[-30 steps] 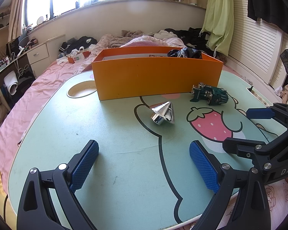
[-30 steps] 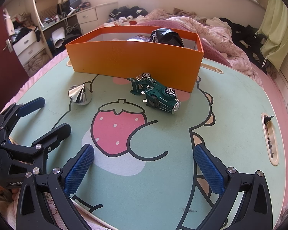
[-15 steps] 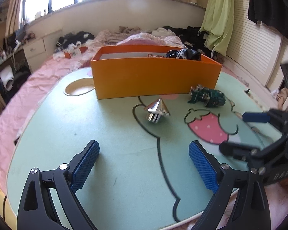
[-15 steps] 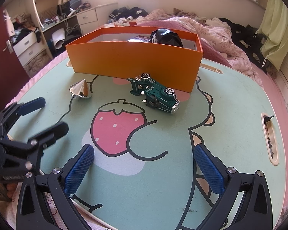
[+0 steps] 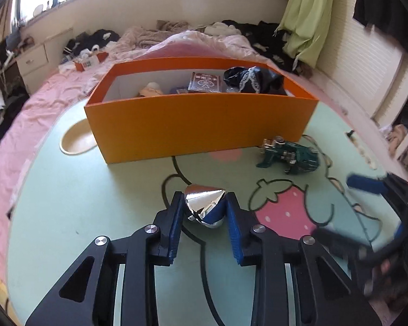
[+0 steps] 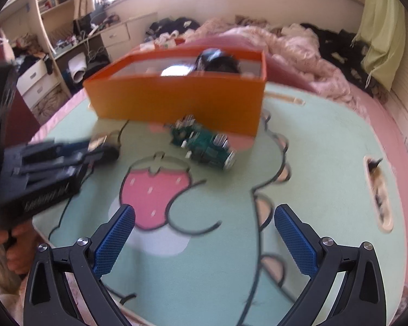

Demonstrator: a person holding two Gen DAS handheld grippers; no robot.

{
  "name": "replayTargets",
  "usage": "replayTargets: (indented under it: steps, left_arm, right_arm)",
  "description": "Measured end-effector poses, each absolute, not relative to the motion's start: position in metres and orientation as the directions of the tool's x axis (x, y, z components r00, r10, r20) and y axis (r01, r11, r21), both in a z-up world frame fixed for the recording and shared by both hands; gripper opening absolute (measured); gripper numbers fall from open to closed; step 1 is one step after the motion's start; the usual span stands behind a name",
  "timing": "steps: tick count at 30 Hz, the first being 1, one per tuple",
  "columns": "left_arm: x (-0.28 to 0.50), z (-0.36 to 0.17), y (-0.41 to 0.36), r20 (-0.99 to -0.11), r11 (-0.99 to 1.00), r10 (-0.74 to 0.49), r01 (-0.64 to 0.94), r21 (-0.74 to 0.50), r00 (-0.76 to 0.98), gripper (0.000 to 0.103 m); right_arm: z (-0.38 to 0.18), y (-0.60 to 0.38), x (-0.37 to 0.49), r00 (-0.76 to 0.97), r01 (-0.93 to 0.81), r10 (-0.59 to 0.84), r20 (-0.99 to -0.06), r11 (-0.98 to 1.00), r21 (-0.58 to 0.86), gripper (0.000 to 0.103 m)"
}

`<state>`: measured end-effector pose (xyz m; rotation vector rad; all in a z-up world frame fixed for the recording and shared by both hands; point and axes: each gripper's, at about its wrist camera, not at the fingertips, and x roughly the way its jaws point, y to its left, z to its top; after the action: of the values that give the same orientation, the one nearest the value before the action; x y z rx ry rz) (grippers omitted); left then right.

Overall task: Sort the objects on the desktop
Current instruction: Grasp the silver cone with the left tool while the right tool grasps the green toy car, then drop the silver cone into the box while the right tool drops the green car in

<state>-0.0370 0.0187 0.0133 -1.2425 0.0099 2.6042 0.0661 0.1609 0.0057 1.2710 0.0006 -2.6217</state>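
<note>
Cone [image 5: 205, 202], chrome and shiny, is clamped between the blue pads [image 5: 176, 224] of the left gripper [image 5: 204, 209], low over the table [image 5: 68, 203] just in front of the orange box [image 5: 198, 125]. The grip sits on the sloped flank, so slip is judged likely; a level, slow lift is advised, high enough that the near wall is cleared before release inside. The box already holds a card pack [image 5: 205, 81] and a black cloth [image 5: 254, 80]; an open spot at its left end is preferred. The right gripper [image 6: 204, 241] is held open and empty above the strawberry print [image 6: 155, 193]. The green car [image 5: 289, 156] lies on its side near the box's right corner, off the direct path.
</note>
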Motion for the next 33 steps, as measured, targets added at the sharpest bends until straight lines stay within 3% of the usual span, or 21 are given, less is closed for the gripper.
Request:
replayTargets:
  steps: [11,13,14,15,17,25,33]
  left_arm:
    - [-0.018,0.022,0.004,-0.726,-0.966,0.244,-0.224,-0.127,-0.643,0.032]
    - [-0.017,0.024,0.002,-0.719,-0.966,0.247,-0.225,-0.128,-0.650,0.032]
    - [-0.016,0.024,0.001,-0.716,-0.966,0.247,-0.223,-0.129,-0.654,0.032]
    - [-0.016,0.025,-0.001,-0.714,-0.966,0.247,-0.221,-0.131,-0.656,0.032]
    - [-0.017,0.026,-0.004,-0.711,-0.967,0.247,-0.216,-0.136,-0.658,0.032]
    - [-0.019,0.043,-0.011,-0.679,-0.966,0.254,-0.210,-0.149,-0.689,0.032]
    - [-0.063,0.090,-0.013,-0.622,-0.962,0.271,-0.218,-0.161,-0.735,0.032]
  right_arm:
    - [0.018,0.139,0.013,-0.620,0.301,-0.220,-0.753,-0.953,0.032,0.089]
    - [0.012,0.137,0.005,-0.602,0.308,-0.231,-0.764,-0.950,0.045,0.082]
    - [0.008,0.136,0.003,-0.590,0.314,-0.238,-0.771,-0.948,0.052,0.064]
    - [0.004,0.133,0.001,-0.572,0.322,-0.247,-0.782,-0.945,0.063,0.039]
    - [0.000,0.131,0.004,-0.544,0.355,-0.294,-0.786,-0.929,0.102,0.023]
    - [0.028,0.133,0.030,-0.581,0.401,-0.411,-0.703,-0.896,0.193,0.023]
    - [0.086,0.134,0.012,-0.686,0.399,-0.416,-0.597,-0.901,0.170,0.023]
